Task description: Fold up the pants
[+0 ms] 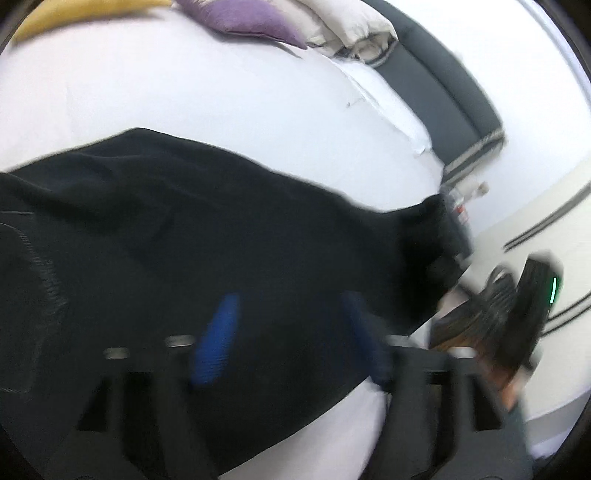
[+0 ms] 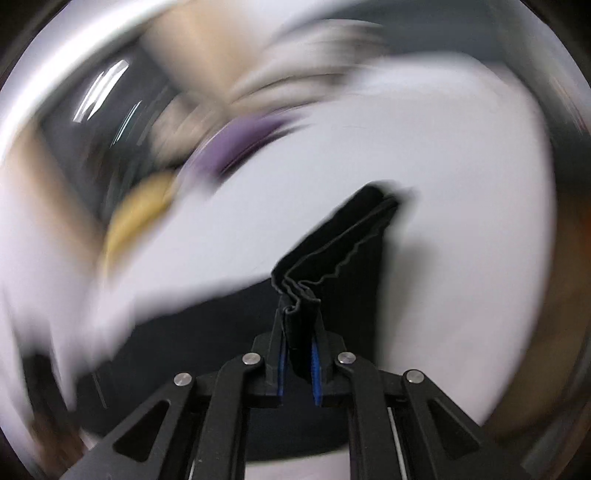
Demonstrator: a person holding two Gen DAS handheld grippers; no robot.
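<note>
Black pants (image 1: 184, 229) lie spread across a white bed sheet (image 1: 184, 92) in the left wrist view. My left gripper (image 1: 291, 332) hovers over the pants with its blue-padded fingers (image 1: 218, 339) wide apart and nothing between them. In the right wrist view my right gripper (image 2: 300, 332) is shut on a bunched hem of the pants (image 2: 332, 251), which is lifted above the sheet (image 2: 424, 155). The right gripper with the hand holding it (image 1: 517, 314) shows at the right of the left wrist view. Both views are motion-blurred.
A purple cushion (image 1: 243, 18), a yellow cushion (image 1: 66, 14) and a folded beige blanket (image 1: 354, 29) lie at the head of the bed. A dark bed frame edge (image 1: 454, 92) runs along the right, with white floor (image 1: 546, 206) beyond.
</note>
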